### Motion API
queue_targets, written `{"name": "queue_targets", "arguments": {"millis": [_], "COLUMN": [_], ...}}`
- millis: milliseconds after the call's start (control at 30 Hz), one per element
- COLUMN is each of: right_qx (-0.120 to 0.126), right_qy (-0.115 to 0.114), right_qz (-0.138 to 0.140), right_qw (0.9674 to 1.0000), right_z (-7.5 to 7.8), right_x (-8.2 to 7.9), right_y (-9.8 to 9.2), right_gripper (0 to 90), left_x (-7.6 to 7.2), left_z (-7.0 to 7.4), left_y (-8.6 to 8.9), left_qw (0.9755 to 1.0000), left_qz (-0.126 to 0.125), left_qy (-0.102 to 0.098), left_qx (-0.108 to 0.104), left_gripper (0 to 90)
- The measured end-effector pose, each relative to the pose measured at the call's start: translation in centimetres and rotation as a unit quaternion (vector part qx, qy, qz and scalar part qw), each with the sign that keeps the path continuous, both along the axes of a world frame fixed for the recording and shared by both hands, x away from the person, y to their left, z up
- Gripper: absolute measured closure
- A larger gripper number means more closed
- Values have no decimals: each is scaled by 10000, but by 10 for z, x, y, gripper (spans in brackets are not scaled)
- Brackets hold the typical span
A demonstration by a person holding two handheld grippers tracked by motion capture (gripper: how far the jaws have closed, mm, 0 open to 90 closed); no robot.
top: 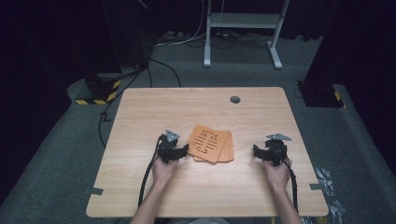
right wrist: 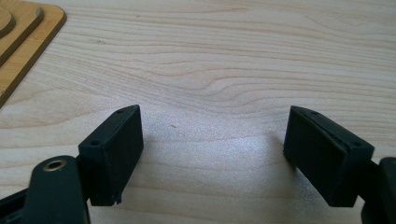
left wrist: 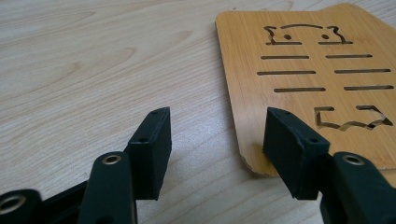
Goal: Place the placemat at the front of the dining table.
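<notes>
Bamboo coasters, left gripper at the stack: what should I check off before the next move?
1. Left gripper at the top coaster's near corner: ok.
2. Pads pressing on that coaster: not ok, one finger lies over the corner, the other over bare table.
3. Coaster stack flat on the table: ok.
4. Right gripper open, away from the stack: ok.
5. Number of coasters stacked: cannot tell.

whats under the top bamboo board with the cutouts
Under the top bamboo board lie more boards, edges poking out at its right side. How many, and their faces, stay covered. They rest on the table.
</notes>
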State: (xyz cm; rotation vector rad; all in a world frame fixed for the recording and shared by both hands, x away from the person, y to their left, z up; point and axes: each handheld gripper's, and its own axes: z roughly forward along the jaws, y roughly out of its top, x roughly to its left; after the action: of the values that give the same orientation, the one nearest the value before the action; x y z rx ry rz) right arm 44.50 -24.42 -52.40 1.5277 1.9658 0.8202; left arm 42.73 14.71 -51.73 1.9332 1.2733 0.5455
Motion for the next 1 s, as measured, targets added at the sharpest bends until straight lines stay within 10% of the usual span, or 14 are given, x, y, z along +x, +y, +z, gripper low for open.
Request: {"name": "queue_targets", "arguments": {"millis": [1000], "right_qx": [-5], "right_qy": [0], "right_qz": [-6], "right_qw": [10000], "right_z": [0], "right_x": [0], "right_y": [0], "right_gripper": [197], "left_x": [2], "left_z": [-4], "left_y": [0], "left_qw": [9999], "left_qz": [-112], "left_qy": [-77], "left_qx": [-68], "left_gripper": [468]}}
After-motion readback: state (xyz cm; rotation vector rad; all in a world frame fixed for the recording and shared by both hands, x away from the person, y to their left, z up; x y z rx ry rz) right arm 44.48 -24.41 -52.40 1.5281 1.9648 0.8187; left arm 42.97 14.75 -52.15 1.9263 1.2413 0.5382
